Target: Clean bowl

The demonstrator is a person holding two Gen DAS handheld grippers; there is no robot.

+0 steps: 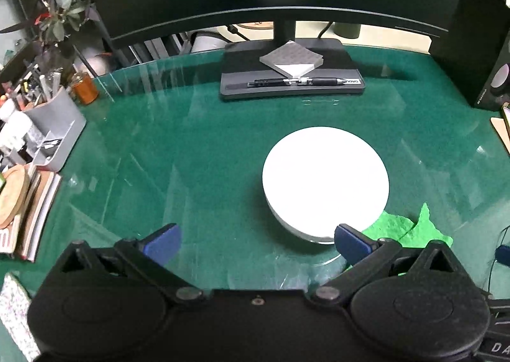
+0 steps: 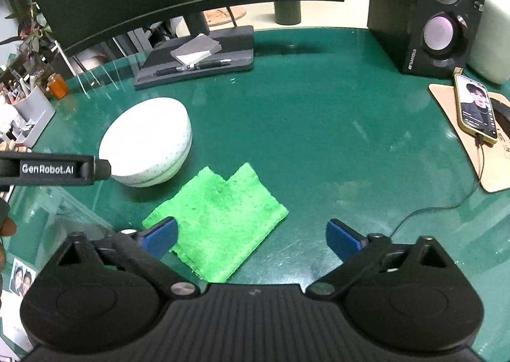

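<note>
- Two grippers, yours: left gripper point(image 1: 257, 242) jaws spread wide, empty, beside the bowl's near rim; right gripper point(image 2: 251, 236) jaws spread, nothing pinched, over the cloth's near edge.
- Bowl point(image 2: 148, 142): white, upright on the green bench point(image 2: 318, 138), just beside the green cloth point(image 2: 220, 218).
- Open bench right of the cloth, up to the phone point(image 2: 476, 110).

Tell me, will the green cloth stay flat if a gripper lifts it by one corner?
Probably not. The green cloth looks thin, fuzzy and already folded, so it would likely droop. It seems light, and may slide on the shiny glass tabletop.
</note>
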